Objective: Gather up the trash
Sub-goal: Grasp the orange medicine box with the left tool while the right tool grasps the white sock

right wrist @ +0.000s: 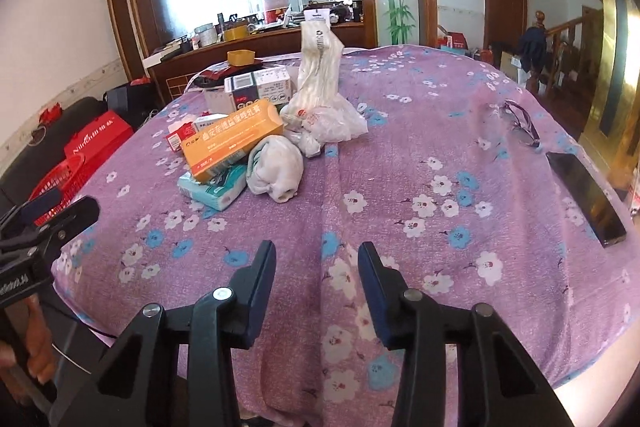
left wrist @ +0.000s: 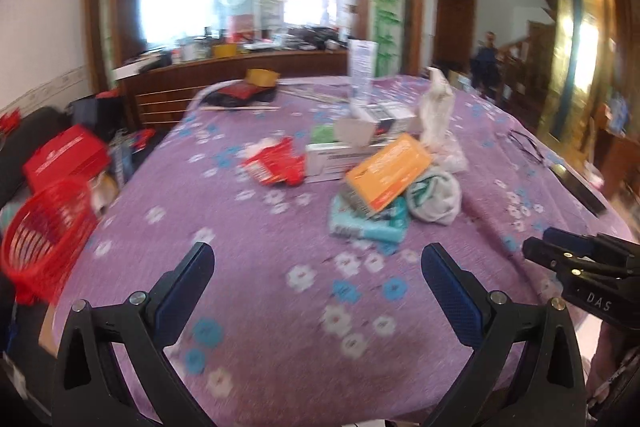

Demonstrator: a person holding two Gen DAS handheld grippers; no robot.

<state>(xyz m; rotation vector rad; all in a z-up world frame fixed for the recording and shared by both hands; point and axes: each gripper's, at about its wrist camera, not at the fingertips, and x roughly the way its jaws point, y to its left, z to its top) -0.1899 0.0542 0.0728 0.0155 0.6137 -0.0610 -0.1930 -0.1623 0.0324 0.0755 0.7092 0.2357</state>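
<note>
Left wrist view: blurred; the left gripper (left wrist: 318, 265) hangs over the near edge of the purple floral tablecloth (left wrist: 256, 331), jaws spread wide with nothing between them.
Right wrist view: sharp; the right gripper (right wrist: 316, 259) hangs over the same cloth, jaws apart and empty, the gap narrower than the left one's.
Trash pile: at 11 o'clock from the right gripper, well apart from both tools, in the middle of the table.
Orange box (right wrist: 232, 139): tilted, resting on top of the teal tissue pack (right wrist: 214, 189), printed face up.
Crumpled white cloth (right wrist: 276, 167): touching the orange box's right end, at the front of the pile.
White plastic bag (right wrist: 320, 99): upright behind the cloth, its lower part spread on the tablecloth.
Small cartons (right wrist: 258, 87): stacked behind the orange box, at 12 o'clock of it.
Red wrapper (left wrist: 276, 163): flat at 9 o'clock of the pile.
Red basket (left wrist: 44, 239): off the table's left edge, at 9 o'clock from the left gripper.
Phone (right wrist: 586, 193): dark, flat near the right table edge, at 2 o'clock from the right gripper.
Glasses (right wrist: 520, 125): beyond the phone on the cloth.
</note>
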